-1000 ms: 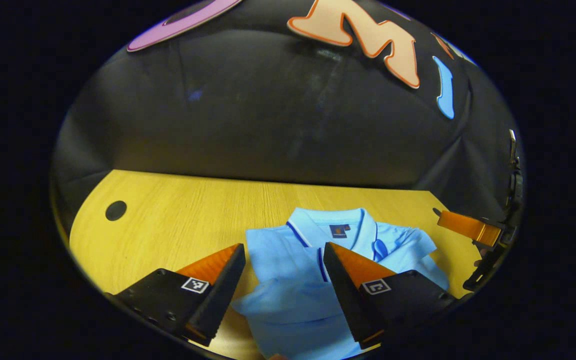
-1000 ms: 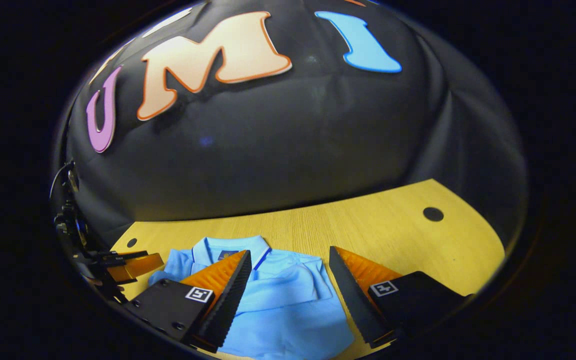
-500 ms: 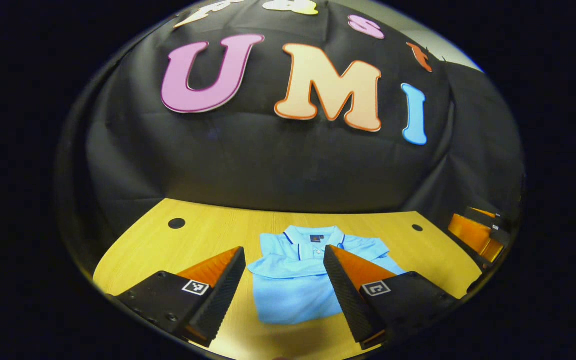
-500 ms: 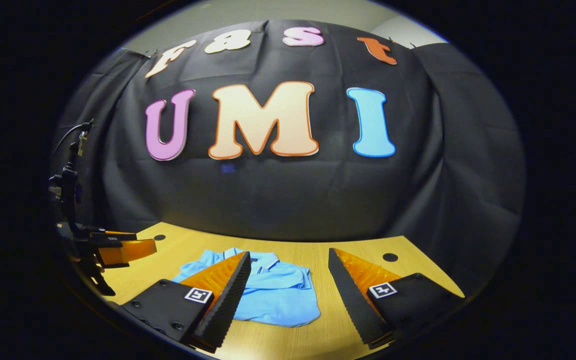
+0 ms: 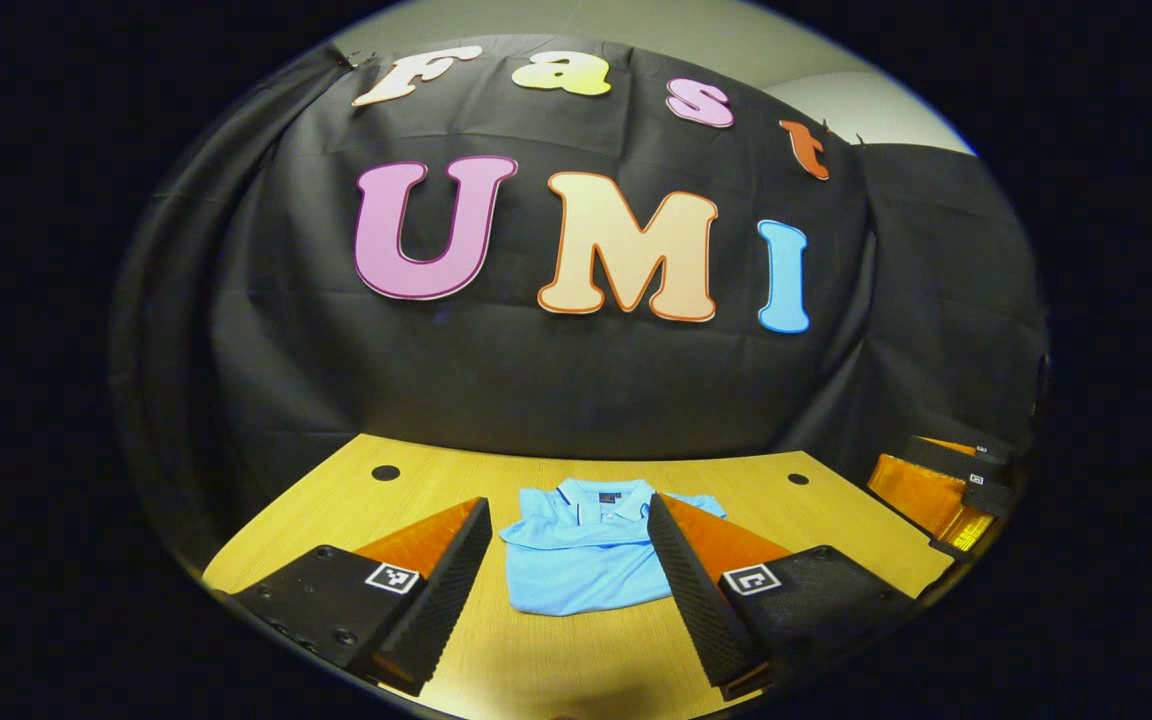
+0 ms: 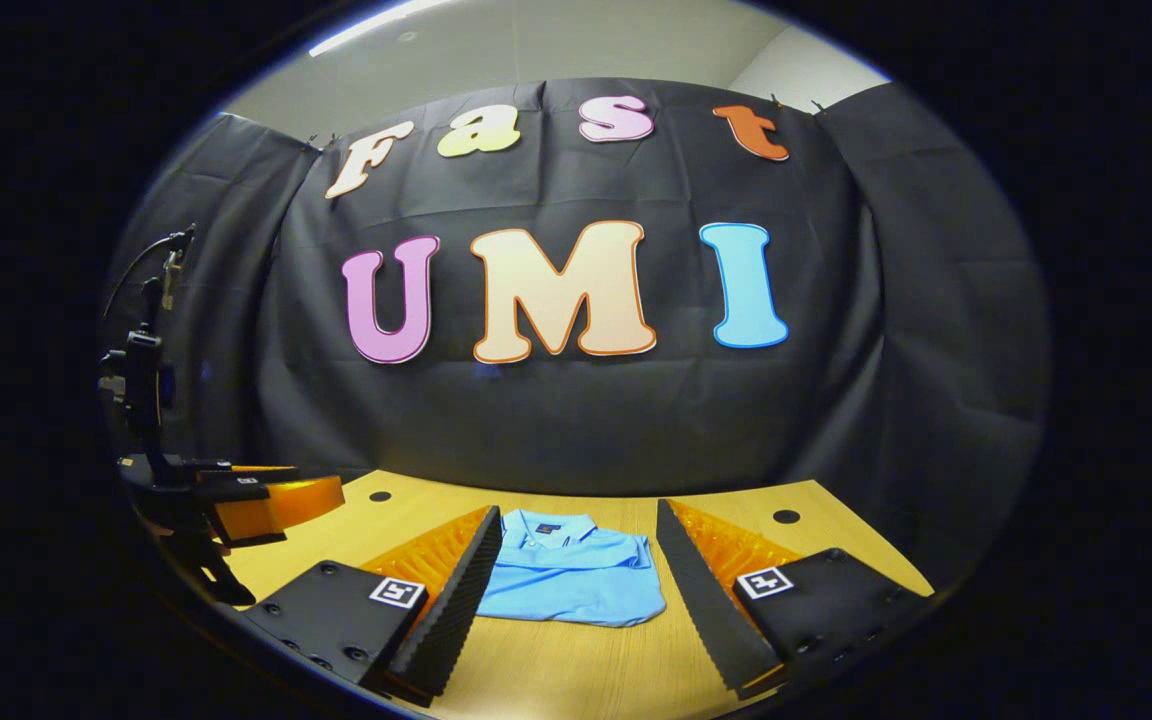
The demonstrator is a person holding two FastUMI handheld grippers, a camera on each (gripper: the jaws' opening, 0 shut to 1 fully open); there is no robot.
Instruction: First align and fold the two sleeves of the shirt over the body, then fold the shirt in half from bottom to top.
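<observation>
Shirt (image 5: 581, 550), a light blue polo, lies folded flat on the wooden table (image 5: 336, 510), collar toward the black cloth wall (image 6: 576, 420). My left gripper (image 5: 566, 585) and right gripper (image 6: 576, 585) hover apart from it, jaws wide and holding nothing. Cable holes (image 5: 385, 472) sit in the tabletop's far corners.

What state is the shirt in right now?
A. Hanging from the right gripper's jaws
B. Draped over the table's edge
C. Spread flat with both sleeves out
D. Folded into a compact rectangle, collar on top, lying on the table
D: the shirt lies folded on the table with its collar facing up, and the left gripper and right gripper both stand open, clear of it.
</observation>
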